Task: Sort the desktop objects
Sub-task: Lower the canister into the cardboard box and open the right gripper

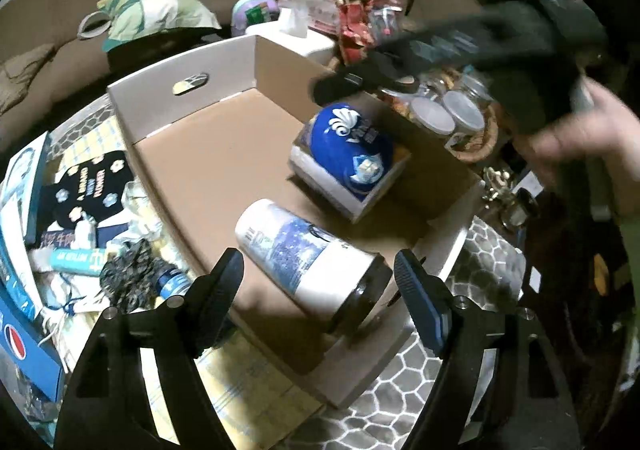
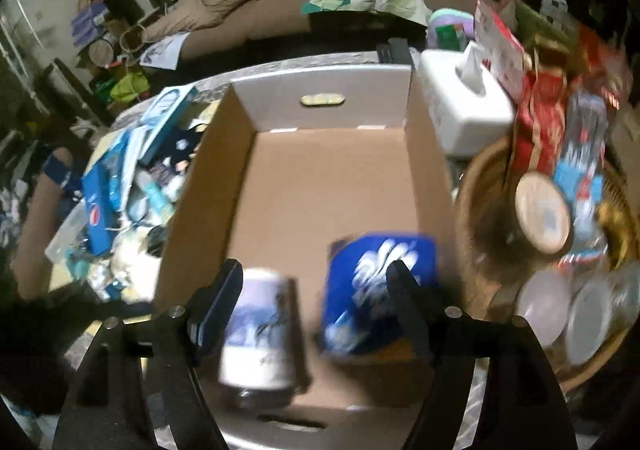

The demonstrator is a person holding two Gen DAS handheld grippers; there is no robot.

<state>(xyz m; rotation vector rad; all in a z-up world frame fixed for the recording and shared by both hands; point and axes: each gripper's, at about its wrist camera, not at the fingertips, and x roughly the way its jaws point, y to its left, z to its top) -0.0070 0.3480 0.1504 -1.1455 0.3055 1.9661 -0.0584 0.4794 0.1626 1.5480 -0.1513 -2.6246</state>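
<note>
An open cardboard box (image 1: 192, 97) sits on the table; it also shows in the right wrist view (image 2: 320, 101). Inside lie a white-labelled jar with a dark lid (image 1: 308, 254), on its side, and a blue pack in a small white carton (image 1: 352, 153). Both show blurred in the right wrist view, the jar (image 2: 260, 330) and the blue pack (image 2: 380, 290). My left gripper (image 1: 320, 282) is open and empty above the box's near edge, around the jar's lid end without touching. My right gripper (image 2: 316, 298) is open and empty over the box; it appears blurred in the left view (image 1: 360, 77).
Loose clutter lies left of the box: a Pepsi carton (image 2: 96, 209), books and packets (image 1: 80, 209). A white tissue box (image 2: 464, 105), a woven basket (image 2: 480, 177) with lidded jars (image 1: 448, 113) and red snack packs (image 2: 540, 121) stand on the right. A brown sofa (image 2: 260, 9) is behind.
</note>
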